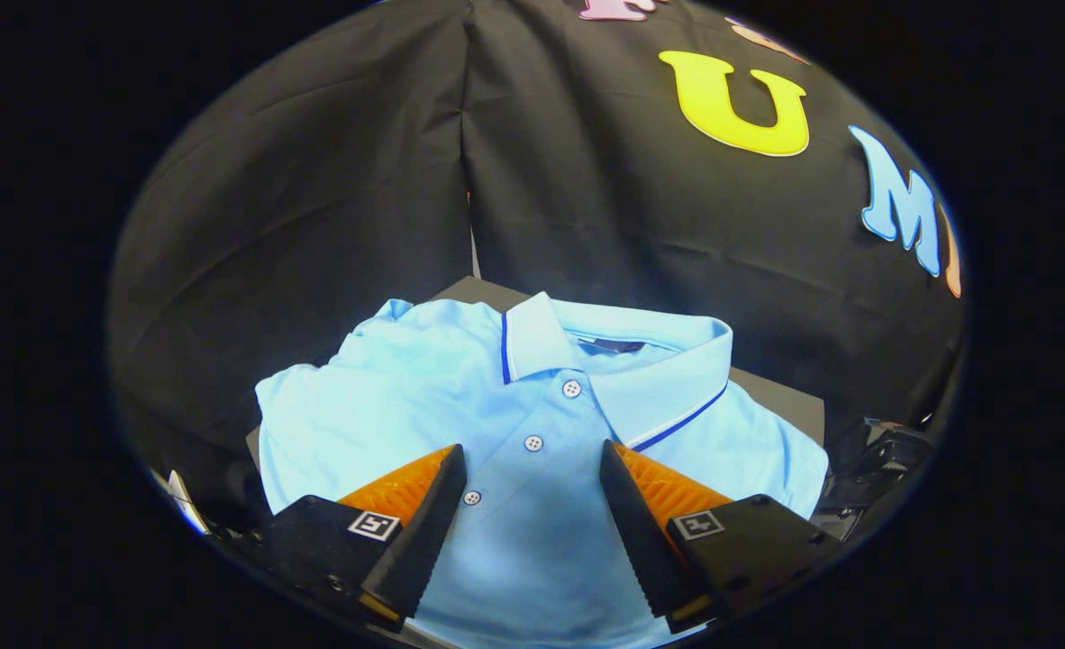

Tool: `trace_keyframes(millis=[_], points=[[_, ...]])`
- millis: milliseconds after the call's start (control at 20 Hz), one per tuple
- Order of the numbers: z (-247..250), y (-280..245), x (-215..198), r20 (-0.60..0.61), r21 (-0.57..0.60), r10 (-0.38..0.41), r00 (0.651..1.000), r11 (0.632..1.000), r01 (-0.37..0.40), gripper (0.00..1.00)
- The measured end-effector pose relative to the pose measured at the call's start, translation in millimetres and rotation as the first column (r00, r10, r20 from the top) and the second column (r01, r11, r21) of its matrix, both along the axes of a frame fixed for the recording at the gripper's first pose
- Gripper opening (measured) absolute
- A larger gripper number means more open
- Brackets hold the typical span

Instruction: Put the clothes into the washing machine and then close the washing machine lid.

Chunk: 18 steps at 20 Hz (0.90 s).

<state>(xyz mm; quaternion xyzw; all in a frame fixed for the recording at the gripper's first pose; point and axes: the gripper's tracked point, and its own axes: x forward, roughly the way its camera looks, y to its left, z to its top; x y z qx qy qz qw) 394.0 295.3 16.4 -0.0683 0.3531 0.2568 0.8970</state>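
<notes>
The gripper (532, 469) is being held wide open, nothing gripped. A folded light-blue polo shirt (406, 397) is lying between and beyond the jaws, its button placket centred in the gap. Probably several layers should be pinched together, so nothing is trailing.

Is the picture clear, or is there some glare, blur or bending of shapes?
Gripper view: the light blue polo shirt is brightly lit, slightly washed out near its collar; buttons stay sharp; fisheye bends the wall's folds; the open hand-held gripper above the shirt's front is in focus.
</notes>
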Motion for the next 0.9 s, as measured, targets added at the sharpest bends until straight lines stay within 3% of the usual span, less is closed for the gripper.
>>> trace_keyframes(millis=[100, 200, 300, 500, 700, 900], points=[[-1.7, 1.8, 1.3, -0.022, 0.001, 0.01, 1.0, 1.0, -0.01, 0.83], [-0.1, 2.3, 0.2, -0.037, -0.008, 0.03, 0.999, 0.999, -0.031, 0.83], [-0.3, 6.9, 3.4, -0.03, 0.019, 0.009, 1.0, 1.0, -0.009, 0.28], [1.6, 5.8, 8.8, 0.017, 0.019, 0.022, 1.0, 1.0, -0.023, 0.28], [5.6, 6.2, 4.5, 0.068, 0.036, 0.021, 0.997, 0.999, -0.024, 0.03], [24.0, 3.8, 2.6, 0.065, 0.224, -0.034, 0.997, 0.974, 0.018, 0.02]])
